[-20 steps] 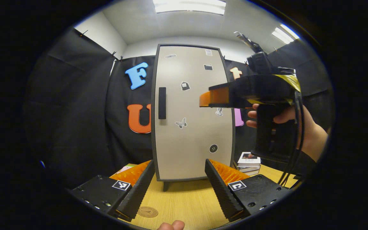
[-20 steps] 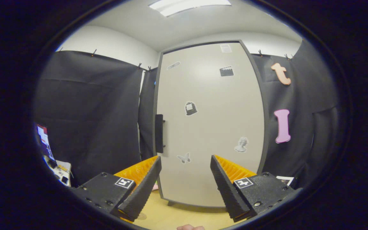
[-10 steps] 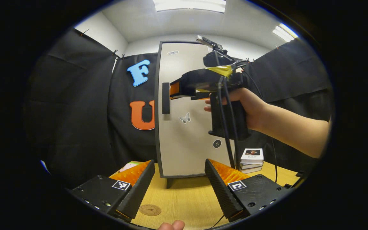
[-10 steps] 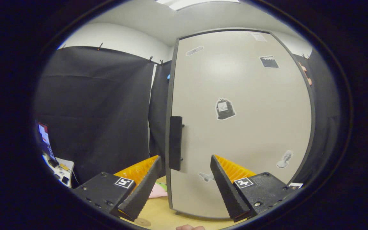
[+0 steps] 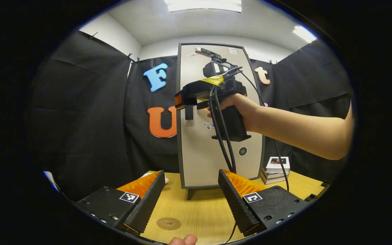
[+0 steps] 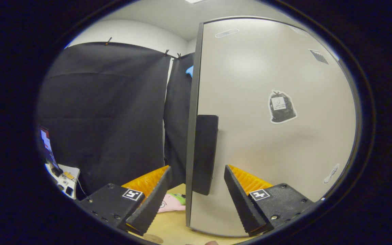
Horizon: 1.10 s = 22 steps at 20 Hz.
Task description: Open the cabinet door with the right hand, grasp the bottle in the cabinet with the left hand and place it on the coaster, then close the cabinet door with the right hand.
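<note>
Right gripper [image 6: 196,200] held level at the cabinet door [image 6: 267,136], jaws spread either side of the dark handle [image 6: 204,153], forearm outstretched, left gripper [image 5: 191,200] low over the tabletop [image 5: 199,214], jaws spread, coaster [image 5: 168,223] between them, door shut.

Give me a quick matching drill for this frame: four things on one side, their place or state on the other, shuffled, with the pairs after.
Things:
1. cabinet door
2. coaster
3. right gripper
4. stack of books

Place or state:
A. open, fingers either side of the door handle
B. flat on the table, near the left gripper
C. shut
D. beside the cabinet's right edge

Pairs: 1-C, 2-B, 3-A, 4-D
</note>
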Each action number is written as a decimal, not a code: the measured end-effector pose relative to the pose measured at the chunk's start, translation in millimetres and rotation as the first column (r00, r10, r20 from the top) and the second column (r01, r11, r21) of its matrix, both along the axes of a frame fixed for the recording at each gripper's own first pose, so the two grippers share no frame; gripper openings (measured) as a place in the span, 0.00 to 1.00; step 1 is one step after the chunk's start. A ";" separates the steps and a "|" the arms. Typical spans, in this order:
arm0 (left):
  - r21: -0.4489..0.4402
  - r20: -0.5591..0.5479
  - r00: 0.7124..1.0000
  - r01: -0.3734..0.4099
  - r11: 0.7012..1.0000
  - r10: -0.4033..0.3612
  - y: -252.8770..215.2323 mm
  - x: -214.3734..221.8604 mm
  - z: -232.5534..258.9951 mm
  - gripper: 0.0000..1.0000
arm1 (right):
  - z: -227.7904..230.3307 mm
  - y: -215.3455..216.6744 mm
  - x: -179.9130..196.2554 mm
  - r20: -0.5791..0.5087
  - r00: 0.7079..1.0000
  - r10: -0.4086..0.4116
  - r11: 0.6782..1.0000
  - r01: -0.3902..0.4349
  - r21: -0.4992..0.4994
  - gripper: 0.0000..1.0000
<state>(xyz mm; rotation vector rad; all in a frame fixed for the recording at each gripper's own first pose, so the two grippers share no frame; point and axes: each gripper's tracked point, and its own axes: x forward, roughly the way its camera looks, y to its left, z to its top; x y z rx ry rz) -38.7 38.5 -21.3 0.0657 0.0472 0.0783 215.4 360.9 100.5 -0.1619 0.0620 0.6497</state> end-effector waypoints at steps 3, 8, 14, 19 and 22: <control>0.006 0.001 1.000 -0.002 1.000 0.002 2.0 -0.3 -0.2 0.95 | -0.1 8.3 5.6 -0.004 1.000 0.000 1.000 0.000 -0.003 0.96; 0.010 0.006 1.000 -0.011 1.000 0.011 7.4 -1.6 1.2 0.95 | 2.0 21.3 9.6 -0.019 1.000 0.010 1.000 -0.010 0.006 0.85; 0.002 0.002 1.000 -0.003 1.000 0.003 9.8 1.7 -4.3 0.95 | 3.2 12.1 18.9 -0.008 1.000 -0.029 0.999 0.029 0.021 0.63; -0.011 -0.001 1.000 0.010 1.000 -0.010 5.5 0.4 -7.2 0.95 | 2.4 4.2 25.4 0.044 0.997 -0.059 0.998 0.060 -0.009 0.34; -0.013 0.008 1.000 0.000 1.000 0.001 9.1 -3.0 -4.2 0.95 | 1.2 3.4 26.7 0.030 0.997 -0.073 0.997 0.072 0.028 0.28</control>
